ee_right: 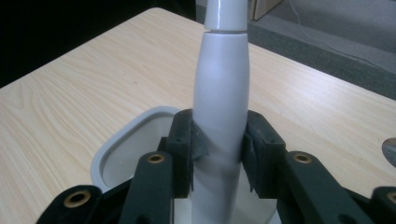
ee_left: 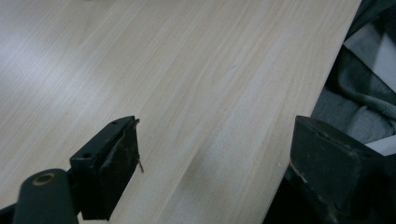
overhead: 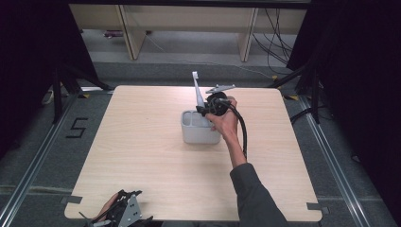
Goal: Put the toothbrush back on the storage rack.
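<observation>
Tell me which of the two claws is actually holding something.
The right claw: its jaws are shut on the white toothbrush above the grey holder. The left claw gapes open over bare table.

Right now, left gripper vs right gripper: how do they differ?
The right gripper is shut on the white electric toothbrush, while the left gripper is open and holds nothing. The right gripper is out at mid-table over the grey holder; the left gripper sits at the table's near edge. Shared: both have black jaws and are hand-held.
</observation>
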A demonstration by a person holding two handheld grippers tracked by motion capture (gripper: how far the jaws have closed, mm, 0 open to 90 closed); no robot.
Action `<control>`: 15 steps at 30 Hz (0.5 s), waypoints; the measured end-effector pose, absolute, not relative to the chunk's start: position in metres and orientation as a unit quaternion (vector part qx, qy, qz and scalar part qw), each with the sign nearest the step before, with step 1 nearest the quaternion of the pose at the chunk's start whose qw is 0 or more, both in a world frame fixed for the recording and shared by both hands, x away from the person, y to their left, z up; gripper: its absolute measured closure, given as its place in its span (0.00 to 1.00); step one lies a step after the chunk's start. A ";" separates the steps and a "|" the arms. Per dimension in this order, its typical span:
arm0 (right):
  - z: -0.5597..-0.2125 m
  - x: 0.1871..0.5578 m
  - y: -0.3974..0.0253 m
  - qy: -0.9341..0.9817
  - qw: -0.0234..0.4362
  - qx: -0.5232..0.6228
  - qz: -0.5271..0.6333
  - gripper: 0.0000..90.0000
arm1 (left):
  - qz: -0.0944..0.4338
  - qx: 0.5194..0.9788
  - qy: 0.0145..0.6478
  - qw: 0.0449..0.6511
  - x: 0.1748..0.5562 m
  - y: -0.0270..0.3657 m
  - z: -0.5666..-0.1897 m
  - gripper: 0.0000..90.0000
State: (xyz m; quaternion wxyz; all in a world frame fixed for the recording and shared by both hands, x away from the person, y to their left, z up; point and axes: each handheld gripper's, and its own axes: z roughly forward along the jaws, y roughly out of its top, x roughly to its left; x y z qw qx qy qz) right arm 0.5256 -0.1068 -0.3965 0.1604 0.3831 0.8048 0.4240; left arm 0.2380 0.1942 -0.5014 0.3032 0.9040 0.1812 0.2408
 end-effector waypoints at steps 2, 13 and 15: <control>-0.399 0.524 -0.105 0.804 0.147 0.399 0.415 0.74 | 0.240 0.904 0.181 0.303 0.238 0.194 -0.501 0.17; -0.415 0.526 -0.099 0.822 0.151 0.387 0.389 0.74 | 0.242 0.902 0.181 0.310 0.238 0.194 -0.502 0.17; -0.417 0.525 -0.098 0.825 0.151 0.384 0.386 0.74 | 0.242 0.902 0.180 0.308 0.238 0.194 -0.502 0.17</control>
